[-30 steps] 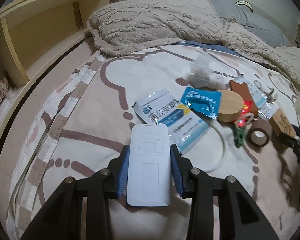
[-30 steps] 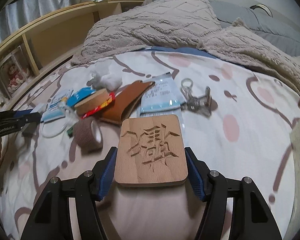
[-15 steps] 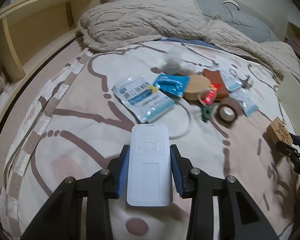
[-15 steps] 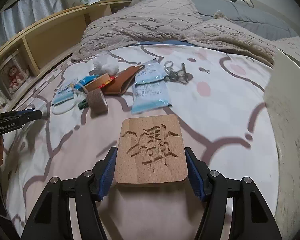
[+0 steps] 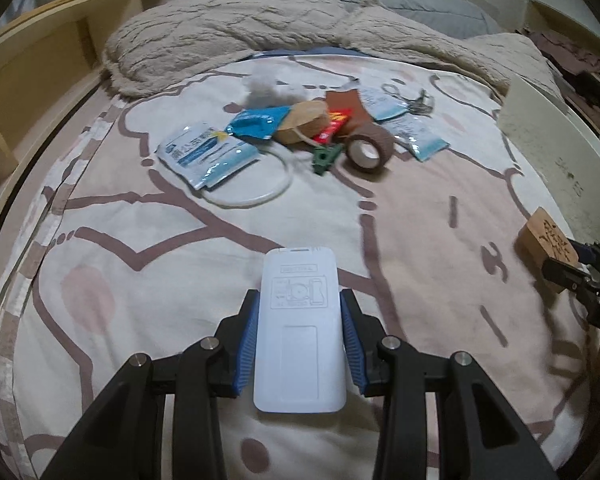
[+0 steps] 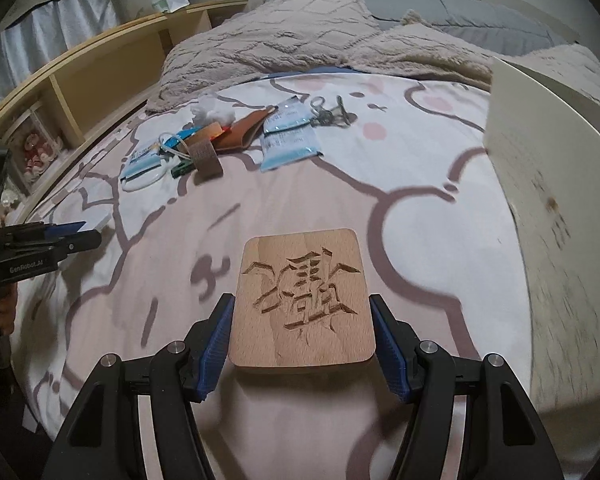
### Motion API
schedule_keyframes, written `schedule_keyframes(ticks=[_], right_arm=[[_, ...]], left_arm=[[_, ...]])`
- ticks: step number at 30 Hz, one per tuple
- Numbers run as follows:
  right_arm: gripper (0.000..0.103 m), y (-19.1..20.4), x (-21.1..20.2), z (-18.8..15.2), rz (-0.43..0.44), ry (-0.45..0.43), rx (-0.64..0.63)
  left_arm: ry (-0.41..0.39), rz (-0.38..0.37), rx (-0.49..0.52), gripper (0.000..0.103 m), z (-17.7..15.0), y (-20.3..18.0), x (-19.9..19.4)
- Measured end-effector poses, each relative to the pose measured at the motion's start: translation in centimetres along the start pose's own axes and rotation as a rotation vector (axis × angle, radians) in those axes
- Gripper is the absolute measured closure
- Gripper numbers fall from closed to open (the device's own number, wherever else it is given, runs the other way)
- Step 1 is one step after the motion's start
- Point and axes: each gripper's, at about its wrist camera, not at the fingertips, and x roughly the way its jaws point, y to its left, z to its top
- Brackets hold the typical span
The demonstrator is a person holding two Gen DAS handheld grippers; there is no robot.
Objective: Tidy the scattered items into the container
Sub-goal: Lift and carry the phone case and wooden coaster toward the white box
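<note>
My left gripper is shut on a flat white plastic case, held above the bedspread. My right gripper is shut on a wooden block with a carved character; the same block shows at the right edge of the left wrist view. The cream container stands at the right, close beside the right gripper. Farther up the bed lies the scattered pile: mask packets, a brown tape roll, a green clip, a brown wallet and keys.
A fluffy beige blanket and grey pillows lie across the head of the bed. A wooden shelf unit runs along the left side. A hand holds the left gripper at the left edge of the right wrist view.
Both grippers have drawn back from the pile, which now looks smaller and farther off. The cream container has come into view at the right and grown large in the right wrist view.
</note>
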Motion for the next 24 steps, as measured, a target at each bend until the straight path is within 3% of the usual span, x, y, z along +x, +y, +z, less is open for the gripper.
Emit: schedule_keyframes(ticks=[13, 19, 21, 24], right_arm=[[0.037, -1.2, -4.1, -1.2, 0.005, -0.056, 0.059], [0.037, -1.5, -8.4, -0.5, 0.016, -0.116, 0.067], [0.037, -1.7, -9.9, -0.3, 0.005, -0.14, 0.065], [0.037, -2.1, -12.0, 0.1, -0.011, -0.172, 0.065]], left_arm=[[-0.041, -0.047, 0.087, 0.064, 1.1, -4.2, -4.0], [-0.081, -0.059, 0.111, 0.064, 3.1, -6.2, -6.4], [-0.091, -0.098, 0.111, 0.064, 4.0, -7.2, -7.4], [-0.133, -0.117, 0.169, 0.064, 4.6, -9.0, -8.9]])
